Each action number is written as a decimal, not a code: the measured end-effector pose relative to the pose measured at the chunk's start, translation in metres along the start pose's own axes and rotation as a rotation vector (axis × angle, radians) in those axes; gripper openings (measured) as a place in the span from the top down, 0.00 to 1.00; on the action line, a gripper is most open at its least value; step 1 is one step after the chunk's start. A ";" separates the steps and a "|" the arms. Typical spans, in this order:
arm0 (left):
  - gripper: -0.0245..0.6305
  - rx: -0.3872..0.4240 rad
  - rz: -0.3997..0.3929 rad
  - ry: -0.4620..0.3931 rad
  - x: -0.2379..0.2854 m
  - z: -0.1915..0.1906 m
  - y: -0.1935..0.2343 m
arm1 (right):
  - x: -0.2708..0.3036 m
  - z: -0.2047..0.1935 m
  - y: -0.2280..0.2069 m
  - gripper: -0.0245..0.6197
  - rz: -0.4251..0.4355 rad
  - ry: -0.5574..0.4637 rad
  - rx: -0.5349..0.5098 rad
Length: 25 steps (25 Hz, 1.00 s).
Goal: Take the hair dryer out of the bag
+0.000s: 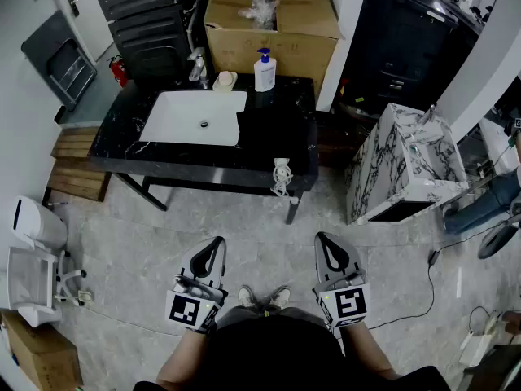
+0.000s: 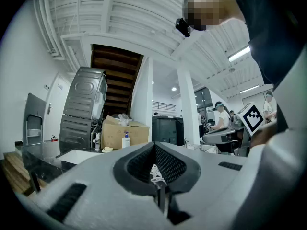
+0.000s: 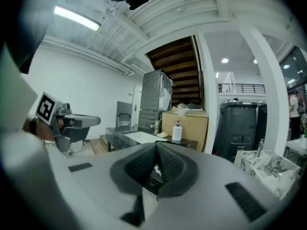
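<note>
While the person stands back from the sink [image 1: 199,117], both claws sit low before the body, well short of it. On the left claw [image 1: 216,243] the jaws are pressed together with nothing between them; its own view shows the ribbed pads meeting in a seam. The right claw [image 1: 324,239] reads the same: jaws together, empty. Each carries a cube with black-and-white square markers, no letters.

The sink is a white basin set in a black marble tabletop [image 1: 122,149]. Just right of the sink a black bag [image 1: 273,133] lies flat. The hair dryer itself cannot be made out. A white cord bundle [image 1: 282,176] hangs at the front edge, right of the sink, just beside the bag.

Behind the sink stands a white pump bottle [image 1: 264,72] with a blue head, label too small to read. Beyond it is a cardboard box [image 1: 273,23], no print legible. Well right of the sink stands a veined marble cabinet [image 1: 407,165].
</note>
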<state>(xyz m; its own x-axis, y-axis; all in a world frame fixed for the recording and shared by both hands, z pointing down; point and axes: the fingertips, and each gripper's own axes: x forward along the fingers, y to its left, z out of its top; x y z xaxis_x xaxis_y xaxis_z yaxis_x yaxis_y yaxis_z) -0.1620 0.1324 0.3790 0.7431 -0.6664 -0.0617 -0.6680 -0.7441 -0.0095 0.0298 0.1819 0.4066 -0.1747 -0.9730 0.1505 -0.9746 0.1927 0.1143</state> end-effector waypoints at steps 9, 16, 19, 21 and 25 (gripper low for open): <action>0.93 0.033 0.012 -0.010 0.002 -0.009 -0.006 | 0.001 -0.028 0.002 0.94 0.128 0.036 0.096; 0.93 -0.016 0.047 0.054 0.009 -0.031 0.006 | 0.007 -0.051 0.004 0.94 0.157 0.091 0.122; 0.93 -0.034 0.025 0.057 0.023 -0.042 0.007 | 0.016 -0.060 -0.004 0.94 0.136 0.109 0.132; 0.93 -0.051 0.005 0.068 0.035 -0.050 0.011 | 0.023 -0.062 -0.008 0.94 0.116 0.113 0.130; 0.93 -0.074 -0.025 0.071 0.066 -0.056 0.030 | 0.040 -0.061 -0.019 0.94 0.070 0.134 0.146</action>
<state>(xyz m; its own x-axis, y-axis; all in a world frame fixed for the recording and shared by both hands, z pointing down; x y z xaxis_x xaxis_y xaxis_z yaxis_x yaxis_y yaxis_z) -0.1313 0.0632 0.4302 0.7622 -0.6473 0.0081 -0.6464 -0.7603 0.0636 0.0498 0.1475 0.4706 -0.2319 -0.9307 0.2831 -0.9724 0.2291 -0.0434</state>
